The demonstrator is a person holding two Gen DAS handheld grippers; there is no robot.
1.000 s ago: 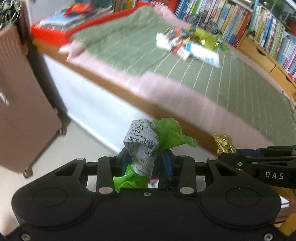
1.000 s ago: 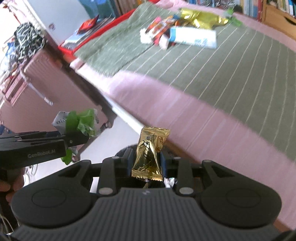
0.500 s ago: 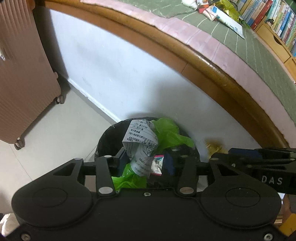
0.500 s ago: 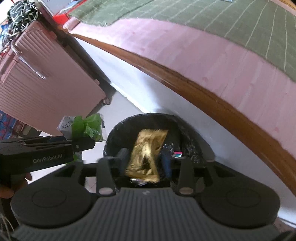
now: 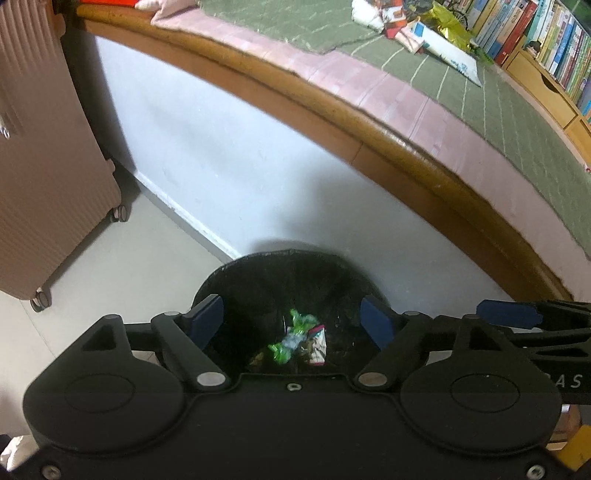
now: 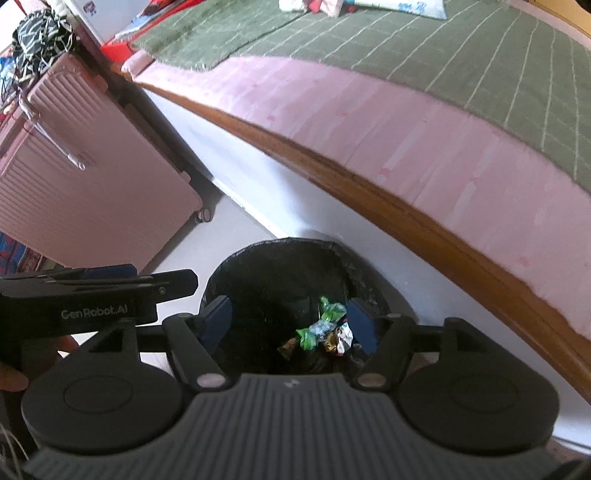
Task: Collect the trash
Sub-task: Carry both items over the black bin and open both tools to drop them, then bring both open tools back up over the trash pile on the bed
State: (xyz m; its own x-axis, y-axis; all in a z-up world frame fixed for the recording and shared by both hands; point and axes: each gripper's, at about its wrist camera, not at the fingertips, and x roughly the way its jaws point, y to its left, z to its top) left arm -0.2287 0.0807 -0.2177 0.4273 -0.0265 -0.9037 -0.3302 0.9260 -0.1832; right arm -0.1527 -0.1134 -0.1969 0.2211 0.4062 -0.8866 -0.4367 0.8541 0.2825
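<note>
left gripper [image 5: 291,317]: jaws wide apart, holding nothing, above bin [image 5: 258,269]
right gripper [image 6: 290,315]: same, spread and empty over bin
trash in bin [image 5: 295,338]: green scrap and wrappers at bottom
remaining trash [image 5: 432,33]: on bed, far end
next: lift clear of rim before swinging to bed

Black left gripper [image 5: 291,317] and ribbed grey right gripper [image 6: 290,319], blue-padded jaws, lettering apparently "GenRobot.AI".

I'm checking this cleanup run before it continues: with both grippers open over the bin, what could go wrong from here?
1. The left gripper and right gripper hang close together over the black bin; lifting away carelessly could knock them together.
2. More wrappers remain on the bed, so stopping now leaves the job unfinished.
</note>
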